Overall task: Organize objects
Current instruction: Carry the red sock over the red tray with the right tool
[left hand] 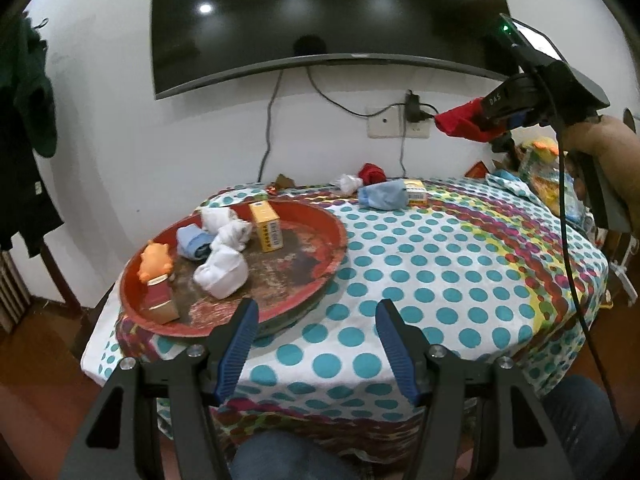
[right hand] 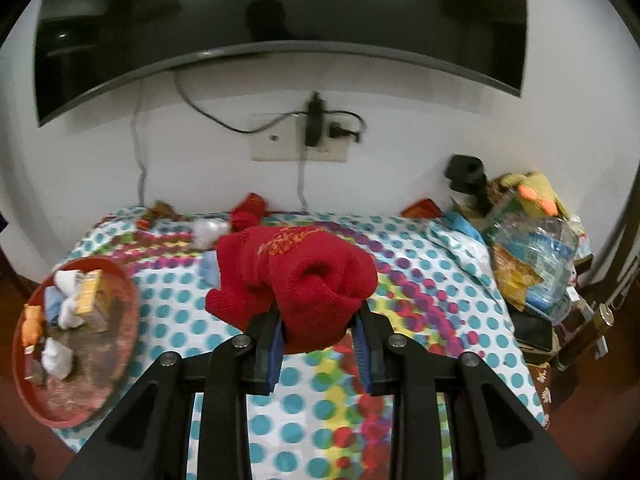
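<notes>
My right gripper [right hand: 318, 332] is shut on a rolled red sock [right hand: 304, 280] and holds it high above the dotted tablecloth; it also shows in the left wrist view [left hand: 460, 122]. My left gripper [left hand: 316, 320] is open and empty at the table's near edge, beside the round red tray [left hand: 320, 276]. The tray [right hand: 128, 280] holds white socks [left hand: 222, 272], a blue sock [left hand: 192, 240], a yellow box [left hand: 268, 226], an orange toy [left hand: 154, 264] and a red box [left hand: 160, 300]. At the far edge lie a blue sock [left hand: 382, 196], a white sock [left hand: 348, 182], a red sock [left hand: 372, 172] and a yellow box [left hand: 414, 192].
A wall with a large TV [left hand: 320, 20] and a socket with cables [right hand: 312, 136] stands behind the table. A cluttered pile of bags and bottles [right hand: 532, 256] sits at the right. Dark clothes [left hand: 24, 120] hang at the left.
</notes>
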Demonstrator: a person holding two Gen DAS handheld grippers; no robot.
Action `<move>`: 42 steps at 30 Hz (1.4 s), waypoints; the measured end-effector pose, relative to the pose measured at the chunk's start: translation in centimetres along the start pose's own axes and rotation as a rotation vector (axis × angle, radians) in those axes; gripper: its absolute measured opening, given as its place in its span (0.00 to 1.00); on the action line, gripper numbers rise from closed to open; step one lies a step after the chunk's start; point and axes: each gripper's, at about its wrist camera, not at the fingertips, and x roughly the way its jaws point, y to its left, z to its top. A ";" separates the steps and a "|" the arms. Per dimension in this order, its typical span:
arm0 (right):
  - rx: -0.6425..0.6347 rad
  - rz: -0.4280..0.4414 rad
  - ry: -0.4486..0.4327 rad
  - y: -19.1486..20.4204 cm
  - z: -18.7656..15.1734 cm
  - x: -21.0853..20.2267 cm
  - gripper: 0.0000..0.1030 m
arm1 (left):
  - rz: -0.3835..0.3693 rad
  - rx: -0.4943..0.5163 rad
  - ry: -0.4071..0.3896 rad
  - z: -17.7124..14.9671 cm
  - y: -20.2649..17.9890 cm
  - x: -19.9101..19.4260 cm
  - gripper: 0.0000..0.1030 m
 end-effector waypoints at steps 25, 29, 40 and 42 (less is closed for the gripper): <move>-0.271 0.238 0.081 21.5 -5.1 0.9 0.28 | 0.115 -0.231 0.013 -1.7 7.5 -1.9 0.61; -0.336 0.330 0.126 24.2 -7.5 1.2 0.28 | 0.124 -0.257 -0.010 -1.6 8.1 -2.5 0.61; -0.455 0.530 0.249 27.8 -12.3 0.7 0.29 | 0.134 -0.283 0.013 -1.6 8.6 -2.4 0.61; -0.441 0.525 0.264 27.9 -12.5 1.3 0.29 | 0.134 -0.286 0.017 -1.7 8.6 -2.4 0.61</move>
